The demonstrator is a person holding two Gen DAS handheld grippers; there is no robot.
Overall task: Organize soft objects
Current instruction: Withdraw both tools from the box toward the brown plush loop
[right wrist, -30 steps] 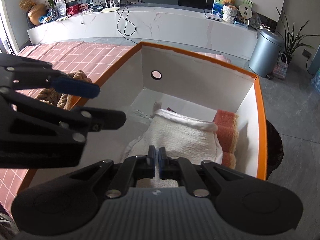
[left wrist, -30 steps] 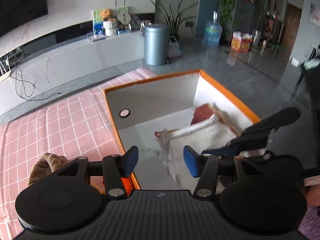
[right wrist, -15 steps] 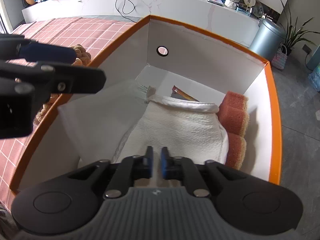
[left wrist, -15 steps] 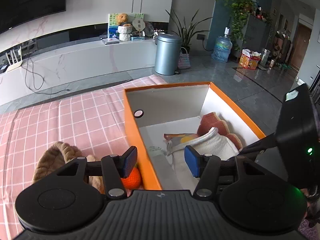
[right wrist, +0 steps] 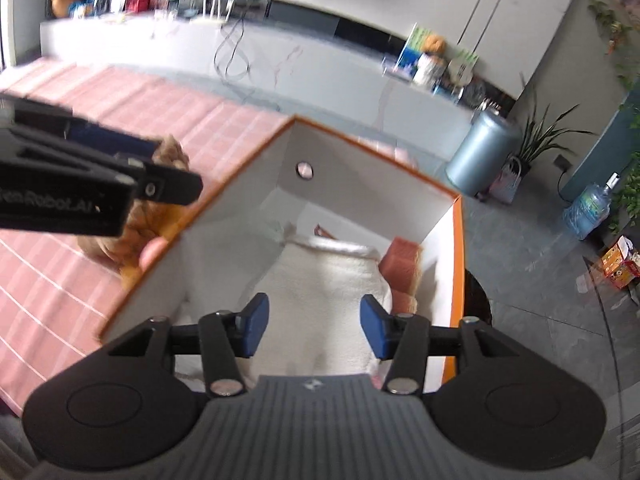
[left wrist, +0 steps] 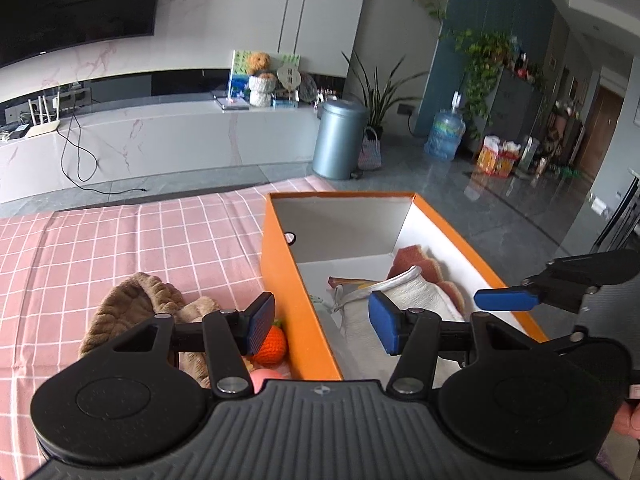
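Right gripper (right wrist: 310, 326), poised above the orange box (right wrist: 458, 280): its jaws, pressed together a second ago low over the white towel (right wrist: 332, 288), are opening, and nothing sits between the blue pads. The towel lies flat on the box floor directly beneath and ahead of this gripper, touching neither pad, so it reads as released and stowed. Beyond the towel, to the gripper's right, the rust-coloured sponge pieces (right wrist: 402, 266) rest against the box wall.

Left gripper (left wrist: 322, 326), jaws parted and empty, as they were a second ago: it has drawn away from the box interior and now straddles the box's near wall. Just under its left finger lie a small orange knitted ball (left wrist: 272, 346) and a brown plush item (left wrist: 132, 304) on the pink checked cloth (left wrist: 120, 240), outside the box. These appear to be the soft things left to put away, and the left gripper seems best placed to take one next.

Legible writing: pale lettering on the left gripper's body in the right wrist view, partly blurred, apparently ending "RobotAI". No other label can be read.
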